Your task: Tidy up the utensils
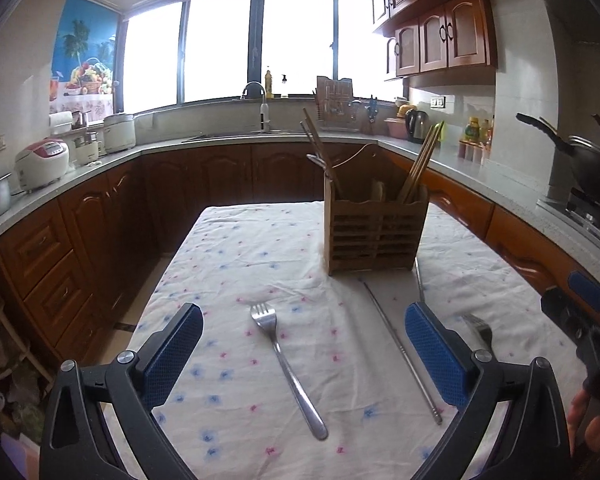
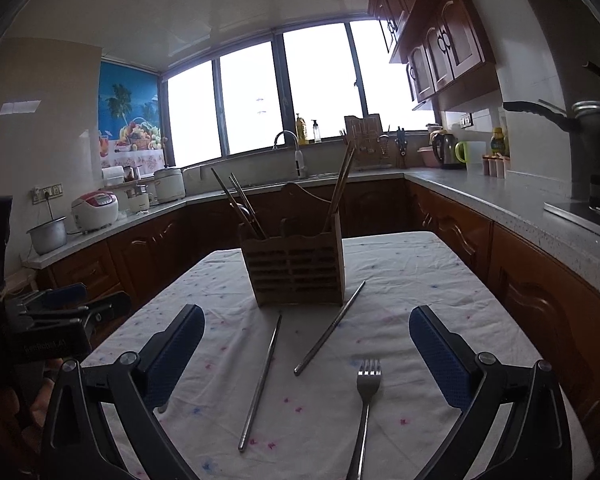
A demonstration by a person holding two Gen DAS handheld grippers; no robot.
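A wooden utensil holder (image 1: 374,234) (image 2: 296,268) stands on the table, with wooden chopsticks (image 1: 422,164) leaning in its compartments. A steel fork (image 1: 286,364) lies between the fingers of my left gripper (image 1: 304,320), which is open and hovers above it. Beside that fork is a metal chopstick (image 1: 402,354). A second fork (image 1: 478,330) is partly hidden behind my finger. My right gripper (image 2: 306,320) is open and empty. Below it lie two metal chopsticks (image 2: 262,380) (image 2: 330,328) and a fork (image 2: 366,396).
A white flowered cloth (image 1: 240,260) covers the table, which drops off at left and right. Brown cabinets and a grey counter (image 2: 500,196) ring the room. A rice cooker (image 1: 42,162) sits left, a wok (image 1: 592,168) right. A hand shows at the lower right edge.
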